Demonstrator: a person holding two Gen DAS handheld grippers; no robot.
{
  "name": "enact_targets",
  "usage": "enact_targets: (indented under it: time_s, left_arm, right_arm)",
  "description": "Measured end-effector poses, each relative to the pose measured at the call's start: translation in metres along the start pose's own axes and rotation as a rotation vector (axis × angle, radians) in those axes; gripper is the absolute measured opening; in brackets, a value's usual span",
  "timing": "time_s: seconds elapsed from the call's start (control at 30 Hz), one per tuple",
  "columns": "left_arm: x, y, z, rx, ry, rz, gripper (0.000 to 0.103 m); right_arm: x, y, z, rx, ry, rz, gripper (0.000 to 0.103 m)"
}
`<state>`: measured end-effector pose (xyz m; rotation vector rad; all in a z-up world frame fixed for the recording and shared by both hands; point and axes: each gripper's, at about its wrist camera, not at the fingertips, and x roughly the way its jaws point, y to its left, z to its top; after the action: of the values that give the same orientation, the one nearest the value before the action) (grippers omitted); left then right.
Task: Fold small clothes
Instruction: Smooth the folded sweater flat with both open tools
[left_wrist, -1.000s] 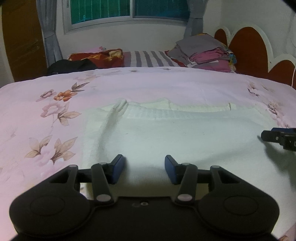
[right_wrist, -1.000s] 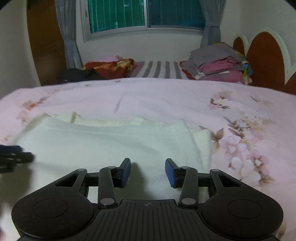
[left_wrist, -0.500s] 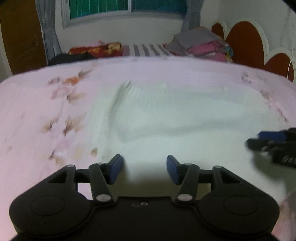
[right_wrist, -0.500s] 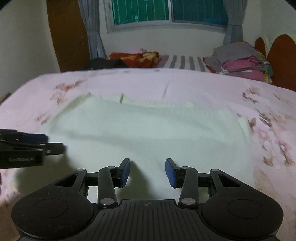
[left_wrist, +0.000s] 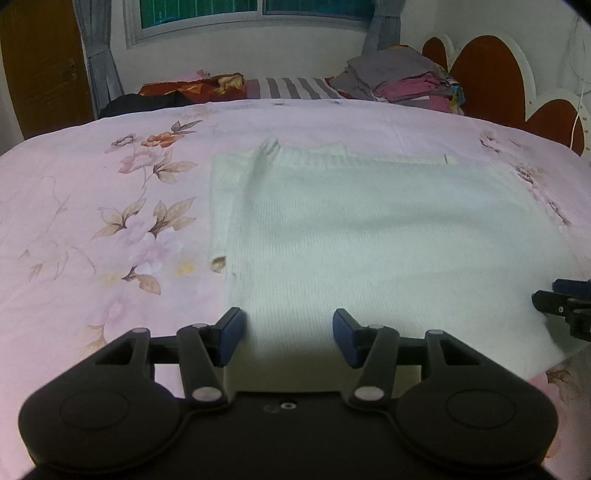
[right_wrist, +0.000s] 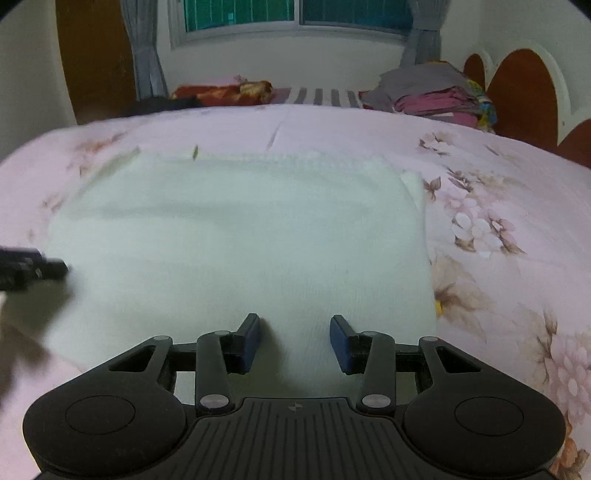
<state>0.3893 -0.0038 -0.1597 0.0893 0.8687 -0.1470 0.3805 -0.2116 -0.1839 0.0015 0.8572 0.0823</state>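
A white knit garment (left_wrist: 388, 236) lies flat on the pink floral bedsheet (left_wrist: 92, 229), with a folded strip along its left side. It also shows in the right wrist view (right_wrist: 240, 243). My left gripper (left_wrist: 288, 338) is open and empty over the garment's near left edge. My right gripper (right_wrist: 294, 341) is open and empty over its near right part. The right gripper's tip shows at the right edge of the left wrist view (left_wrist: 565, 306). The left gripper's tip shows blurred at the left edge of the right wrist view (right_wrist: 33, 269).
A stack of folded clothes (left_wrist: 402, 85) sits at the far right of the bed by the red headboard (left_wrist: 484, 74). Red and striped cloths (left_wrist: 207, 85) and a dark item (left_wrist: 140, 103) lie along the far edge under the window.
Both grippers have pulled back toward the near edge of the garment and risen, so more of it shows. Both stay open.
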Motion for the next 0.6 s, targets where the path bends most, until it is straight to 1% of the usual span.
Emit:
enact_targets:
  time_s: [0.07,0.17,0.23,0.3,0.4,0.47,0.53,0.6]
  left_arm:
    - [-0.002,0.0,0.001,-0.005,0.009,-0.004,0.054]
    - [-0.006,0.001,0.001,-0.018,0.019,-0.016,0.055]
    - [-0.008,0.002,0.0,-0.029,0.026,-0.024,0.056]
    - [-0.01,0.003,-0.001,-0.038,0.036,-0.033,0.057]
    - [-0.015,0.004,-0.003,-0.054,0.049,-0.052,0.059]
    - [-0.018,0.006,-0.004,-0.082,0.064,-0.069,0.061]
    - [-0.022,0.011,-0.006,-0.129,0.087,-0.092,0.061]
    - [-0.026,0.018,-0.011,-0.182,0.109,-0.116,0.061]
  right_arm:
    - [-0.003,0.002,0.0,0.011,0.003,-0.013,0.042]
    - [-0.012,0.009,0.002,0.011,-0.014,-0.004,0.042]
    - [-0.006,0.013,-0.002,-0.008,0.025,-0.008,0.042]
    - [-0.005,0.017,-0.005,-0.033,0.025,-0.026,0.042]
    - [-0.011,0.017,-0.003,0.002,0.014,-0.009,0.042]
    - [-0.014,0.02,-0.004,0.006,0.008,-0.004,0.042]
    - [-0.008,0.026,-0.007,-0.021,0.042,-0.013,0.042]
    - [-0.009,0.029,-0.007,-0.037,0.034,-0.023,0.042]
